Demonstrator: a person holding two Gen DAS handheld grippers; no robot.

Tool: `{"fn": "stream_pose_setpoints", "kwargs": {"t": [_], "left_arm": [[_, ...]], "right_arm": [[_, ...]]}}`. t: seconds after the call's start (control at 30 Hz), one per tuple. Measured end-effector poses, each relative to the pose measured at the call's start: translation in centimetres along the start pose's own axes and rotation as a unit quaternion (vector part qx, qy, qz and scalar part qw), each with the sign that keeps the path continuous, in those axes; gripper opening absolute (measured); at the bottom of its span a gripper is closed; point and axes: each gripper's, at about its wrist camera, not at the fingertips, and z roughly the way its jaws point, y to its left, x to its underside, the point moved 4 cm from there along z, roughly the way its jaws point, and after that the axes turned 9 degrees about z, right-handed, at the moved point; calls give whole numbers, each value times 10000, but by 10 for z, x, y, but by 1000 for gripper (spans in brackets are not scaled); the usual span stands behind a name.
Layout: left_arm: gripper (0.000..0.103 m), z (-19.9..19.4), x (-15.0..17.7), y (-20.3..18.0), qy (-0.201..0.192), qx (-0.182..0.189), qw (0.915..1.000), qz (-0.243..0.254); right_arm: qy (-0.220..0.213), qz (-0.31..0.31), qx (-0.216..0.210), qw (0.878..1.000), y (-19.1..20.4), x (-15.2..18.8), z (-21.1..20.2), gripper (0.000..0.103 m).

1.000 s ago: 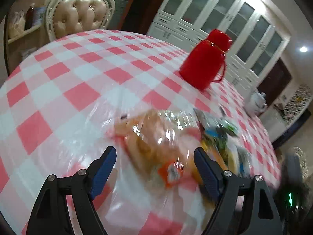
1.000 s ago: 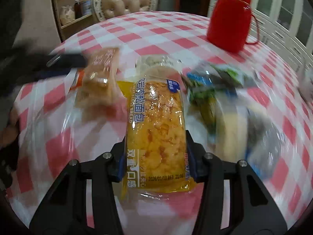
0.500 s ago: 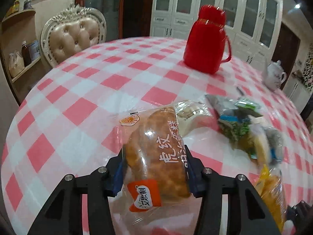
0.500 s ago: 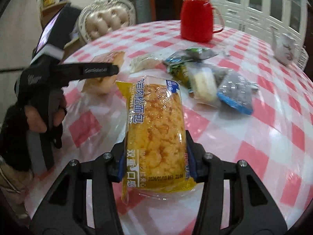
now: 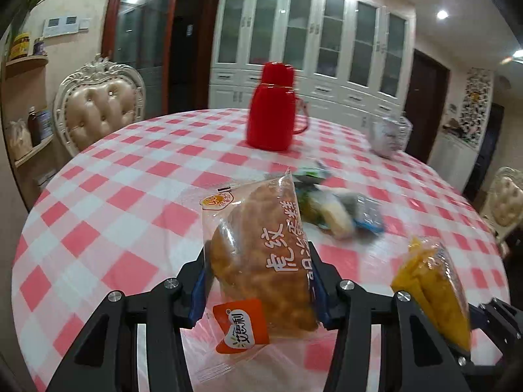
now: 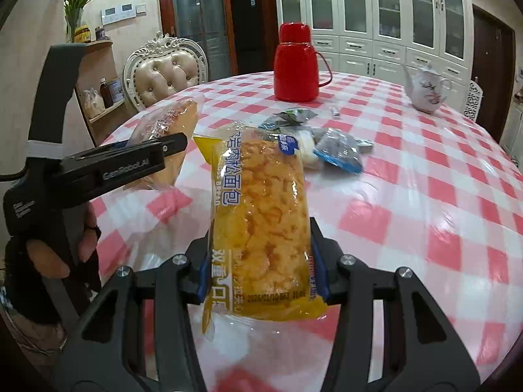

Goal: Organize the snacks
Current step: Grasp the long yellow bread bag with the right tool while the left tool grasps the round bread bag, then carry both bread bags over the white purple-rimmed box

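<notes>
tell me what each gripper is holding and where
Left gripper: clear-wrapped brown cake packet, gripped across its lower middle. Right gripper: yellow-wrapped bread packet, across its lower part.

A round table (image 6: 441,196) draped in a red-and-white checked cloth under clear plastic carries a red plastic thermos jug (image 6: 295,65) at its middle, a white floral china teapot (image 6: 425,89) toward the right edge, and a loose cluster of small wrapped snack packets (image 6: 327,145) between them.
</notes>
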Motion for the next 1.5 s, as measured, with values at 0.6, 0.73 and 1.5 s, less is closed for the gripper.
{"fn": "stream_pose_setpoints", "kwargs": {"t": [0.6,0.73,1.5], "left_arm": [[52,-59,45,-79,223,996,9917,784],[52,-63,53,-93,284,1145,9888,919],[52,-96,85,-199,508,2157,9523,2096]], "right_arm": [[-16,218,684,9974,-43,46,-80,52],[20,329,839,9959,-57,55,-90,52],[201,760,1546,9848,-134,104,-161,52]]}}
